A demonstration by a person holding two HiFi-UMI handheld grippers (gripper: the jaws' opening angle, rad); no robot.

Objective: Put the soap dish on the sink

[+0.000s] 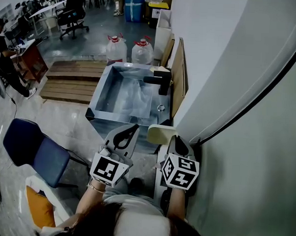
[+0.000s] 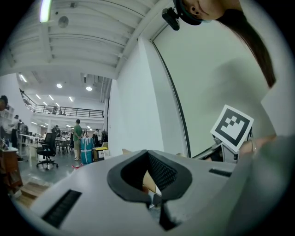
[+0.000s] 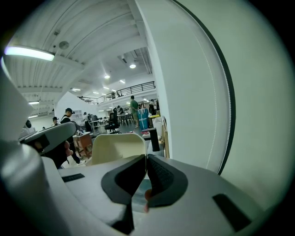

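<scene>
Right gripper (image 3: 146, 157) pinching soap dish (image 3: 115, 147) (cream, rounded).

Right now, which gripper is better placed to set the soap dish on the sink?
Right. The right gripper is already shut on the cream soap dish, which it holds just short of the sink's near rim. The left gripper is shut and empty.

The pale grey plastic left gripper (image 1: 132, 127) and matching right gripper (image 1: 174, 139) bore black ribbed pads (image 2: 162, 173) and black-and-white marker cubes (image 1: 108, 169) — a thin bracelet (image 1: 96, 187) ringed one wrist.
</scene>
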